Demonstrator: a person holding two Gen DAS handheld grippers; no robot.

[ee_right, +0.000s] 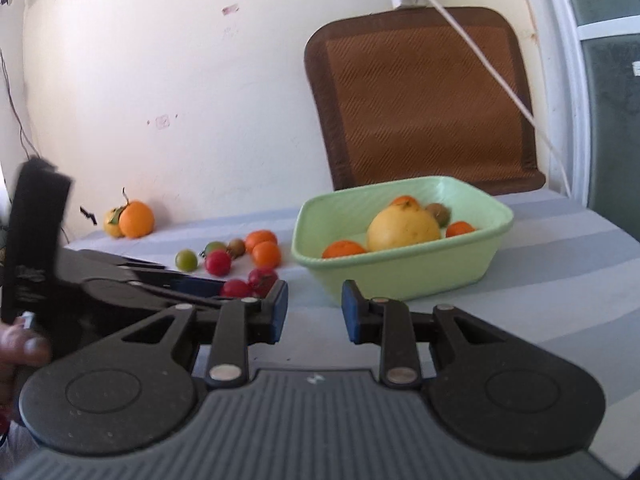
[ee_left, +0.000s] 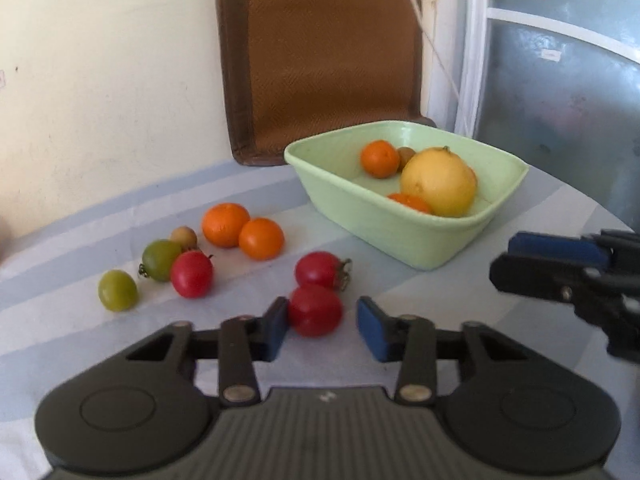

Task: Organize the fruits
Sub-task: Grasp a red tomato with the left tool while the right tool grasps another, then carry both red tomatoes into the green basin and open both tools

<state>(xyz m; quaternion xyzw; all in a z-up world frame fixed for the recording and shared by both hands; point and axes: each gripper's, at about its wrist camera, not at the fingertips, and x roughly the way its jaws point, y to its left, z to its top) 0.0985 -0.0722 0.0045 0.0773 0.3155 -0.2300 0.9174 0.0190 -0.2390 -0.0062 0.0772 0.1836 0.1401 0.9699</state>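
Observation:
A red tomato (ee_left: 315, 311) lies on the striped cloth between the pads of my left gripper (ee_left: 325, 328). The left pad touches it and a small gap shows at the right pad, so the jaws stand open. Behind it lie another red tomato (ee_left: 321, 270), a third (ee_left: 191, 274), two green ones (ee_left: 160, 260), a tan fruit (ee_left: 184, 237) and two oranges (ee_left: 225, 224). The green tub (ee_left: 304, 152) holds a big yellow citrus (ee_left: 440, 182) and small oranges (ee_left: 380, 159). My right gripper (ee_right: 315, 312) hovers open and empty before the tub (ee_right: 304, 216), right of the left gripper (ee_right: 212, 284).
A brown mat (ee_left: 328, 60) leans on the wall behind the tub, with a white cable (ee_right: 480, 60) across it. An orange (ee_right: 136, 219) and a yellow fruit (ee_right: 112, 222) sit far left by the wall. A hand (ee_right: 20, 344) holds the left tool. Window frame at right.

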